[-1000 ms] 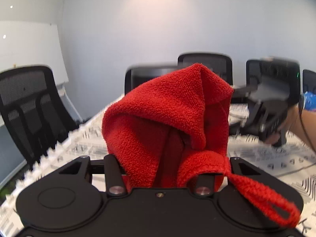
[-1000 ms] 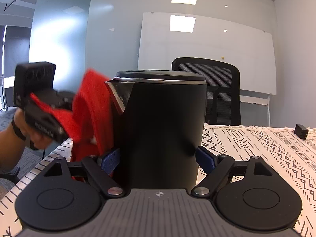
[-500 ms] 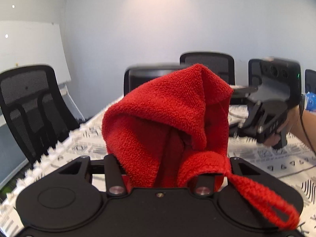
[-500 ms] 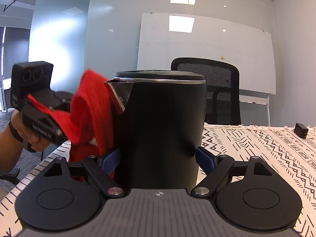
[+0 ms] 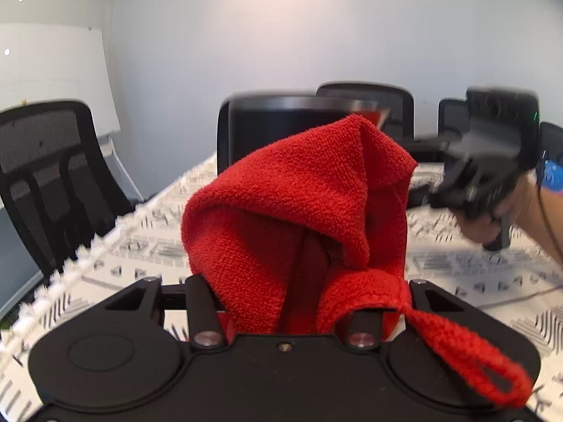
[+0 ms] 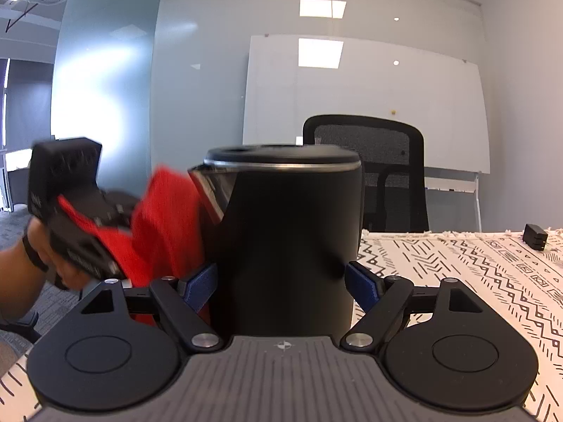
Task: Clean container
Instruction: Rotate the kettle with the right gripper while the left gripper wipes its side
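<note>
Surroundings: a table covered by a white cloth with a black geometric pattern (image 6: 475,281). Black mesh office chairs stand around it: one behind the kettle in the right wrist view (image 6: 369,161), one at the table's left edge in the left wrist view (image 5: 45,176), others at the far side, partly hidden. A whiteboard (image 6: 369,102) hangs on the back wall. A small black block (image 6: 535,236) lies on the cloth at far right, well apart from everything else. A thin cable (image 5: 520,297) runs across the cloth on the right of the left wrist view.

Obstruction: in the left wrist view the bunched red towel (image 5: 299,218) fills the centre and hides most of the black kettle (image 5: 281,123); only the kettle's upper body and rim show above it, blurred.

Task object: the kettle (image 6: 285,239) stands upright on the table, lid on, spout toward the towel side.

Right gripper (image 6: 281,281): jaws set wide around the kettle's lower body, blue pads (image 6: 198,285) pressed to either side of the body, holding it.

Left gripper (image 5: 299,302): jaws narrow, clamped on the red towel; its hanging loop (image 5: 468,351) trails out to the right over the gripper body. In the right wrist view the towel (image 6: 165,225) sits against the kettle's spout side; whether it actually touches the wall cannot be told, the area is blurred.
</note>
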The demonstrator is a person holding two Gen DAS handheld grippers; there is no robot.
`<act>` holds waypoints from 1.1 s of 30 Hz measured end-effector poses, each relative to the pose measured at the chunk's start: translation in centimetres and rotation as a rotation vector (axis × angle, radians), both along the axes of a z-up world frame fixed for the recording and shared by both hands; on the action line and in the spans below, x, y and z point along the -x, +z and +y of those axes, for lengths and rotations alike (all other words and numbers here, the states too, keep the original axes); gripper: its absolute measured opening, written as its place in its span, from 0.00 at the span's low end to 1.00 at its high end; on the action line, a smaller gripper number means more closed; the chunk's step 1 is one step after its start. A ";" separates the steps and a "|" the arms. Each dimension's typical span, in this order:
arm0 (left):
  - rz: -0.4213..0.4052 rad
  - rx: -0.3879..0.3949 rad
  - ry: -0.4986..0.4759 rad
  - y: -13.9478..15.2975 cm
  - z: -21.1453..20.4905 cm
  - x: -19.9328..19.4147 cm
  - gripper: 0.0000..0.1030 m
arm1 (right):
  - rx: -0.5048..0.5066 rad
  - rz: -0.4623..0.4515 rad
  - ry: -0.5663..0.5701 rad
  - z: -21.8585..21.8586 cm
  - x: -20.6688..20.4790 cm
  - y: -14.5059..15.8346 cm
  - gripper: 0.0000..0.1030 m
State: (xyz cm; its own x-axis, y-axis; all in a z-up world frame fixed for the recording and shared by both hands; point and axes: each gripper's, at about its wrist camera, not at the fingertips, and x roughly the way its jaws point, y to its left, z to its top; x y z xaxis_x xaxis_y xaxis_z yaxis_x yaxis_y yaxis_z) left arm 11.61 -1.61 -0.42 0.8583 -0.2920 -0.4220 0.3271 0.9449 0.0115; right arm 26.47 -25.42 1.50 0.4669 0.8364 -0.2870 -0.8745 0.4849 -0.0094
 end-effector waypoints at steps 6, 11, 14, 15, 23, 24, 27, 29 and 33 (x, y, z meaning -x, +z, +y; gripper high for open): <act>-0.086 0.039 -0.014 2.7 0.3 0.9 0.49 | -0.013 -0.011 -0.007 -0.2 0.3 0.2 0.75; -0.056 0.022 -0.013 1.7 0.1 0.4 0.50 | -0.032 -0.018 -0.008 -0.5 0.6 0.5 0.75; -0.004 0.014 -0.013 0.1 0.5 -0.3 0.51 | -0.053 -0.022 -0.010 -0.8 0.9 0.7 0.75; 0.001 0.017 -0.012 0.0 0.7 -0.3 0.50 | -0.061 -0.024 -0.011 -0.9 0.9 0.8 0.75; -0.096 0.056 -0.058 2.7 1.0 0.8 0.50 | -0.091 -0.026 -0.005 -1.6 1.3 1.3 0.75; -0.083 0.054 -0.052 2.4 1.1 0.5 0.50 | -0.095 -0.025 0.000 -1.8 1.3 1.4 0.74; -0.006 0.042 -0.019 0.2 1.7 -0.8 0.50 | -0.112 -0.021 0.016 -2.4 1.5 1.7 0.72; 0.006 0.064 -0.020 -0.1 2.0 -0.9 0.50 | -0.122 -0.020 0.023 -2.7 1.5 1.8 0.71; -0.041 0.085 -0.043 1.2 2.0 -0.4 0.49 | -0.126 -0.023 0.022 -2.9 1.7 1.9 0.71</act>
